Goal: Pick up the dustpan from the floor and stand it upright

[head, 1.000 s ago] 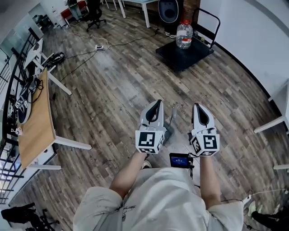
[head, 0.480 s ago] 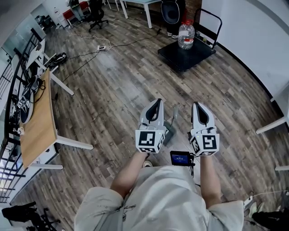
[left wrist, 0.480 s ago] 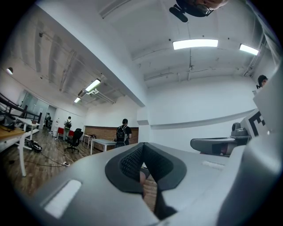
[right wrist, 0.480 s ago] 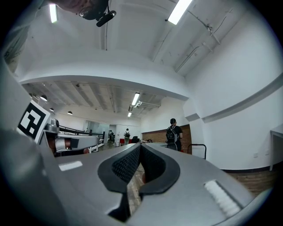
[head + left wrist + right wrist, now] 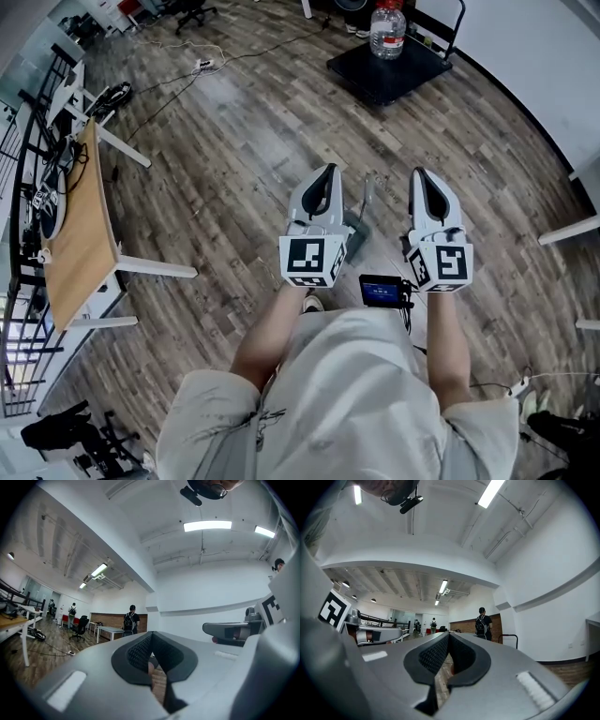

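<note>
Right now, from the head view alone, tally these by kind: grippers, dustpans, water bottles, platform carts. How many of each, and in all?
Grippers: 2 (left gripper, right gripper)
Dustpan: 1
Water bottle: 1
Platform cart: 1
Total: 5

- Wood plank floor (image 5: 234, 169), power strip (image 5: 202, 65) lying on it
- White walls (image 5: 525, 47), brick strip (image 5: 105, 618) at the far end
- Desk (image 5: 80, 234) left; black cart (image 5: 375, 80) carrying a bottle (image 5: 387, 33)
- Ceiling strip lights (image 5: 207, 525) on
</note>
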Demonstrator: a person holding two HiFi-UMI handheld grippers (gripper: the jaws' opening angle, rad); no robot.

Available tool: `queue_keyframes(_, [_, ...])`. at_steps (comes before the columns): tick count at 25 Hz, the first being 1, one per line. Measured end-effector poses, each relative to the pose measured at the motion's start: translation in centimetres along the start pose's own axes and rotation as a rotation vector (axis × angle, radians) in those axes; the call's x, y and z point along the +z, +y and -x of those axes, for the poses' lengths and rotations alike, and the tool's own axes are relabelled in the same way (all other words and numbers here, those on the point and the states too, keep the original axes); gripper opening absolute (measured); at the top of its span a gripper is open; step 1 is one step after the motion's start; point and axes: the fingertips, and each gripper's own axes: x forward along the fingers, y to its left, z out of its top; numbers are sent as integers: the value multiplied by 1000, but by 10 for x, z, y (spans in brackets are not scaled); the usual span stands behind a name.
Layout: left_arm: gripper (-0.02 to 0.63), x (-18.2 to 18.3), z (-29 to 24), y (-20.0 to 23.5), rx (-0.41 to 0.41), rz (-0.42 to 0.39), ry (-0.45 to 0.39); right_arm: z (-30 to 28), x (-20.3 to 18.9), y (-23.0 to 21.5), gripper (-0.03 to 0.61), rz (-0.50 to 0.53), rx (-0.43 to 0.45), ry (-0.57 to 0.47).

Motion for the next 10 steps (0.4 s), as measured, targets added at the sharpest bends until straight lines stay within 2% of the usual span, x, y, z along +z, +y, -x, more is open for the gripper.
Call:
queue_keyframes(3, [20, -16, 6, 4, -1, 3, 6, 1, -14, 5, 5, 0, -1, -1])
queue_keyframes(6, [20, -14, 14, 13, -4, 6, 4, 0, -14, 18, 5, 8, -2, -4])
queue_keyframes(10, [20, -11, 11, 4, -9, 3, -4, 2, -15, 13, 5, 18, 2, -7])
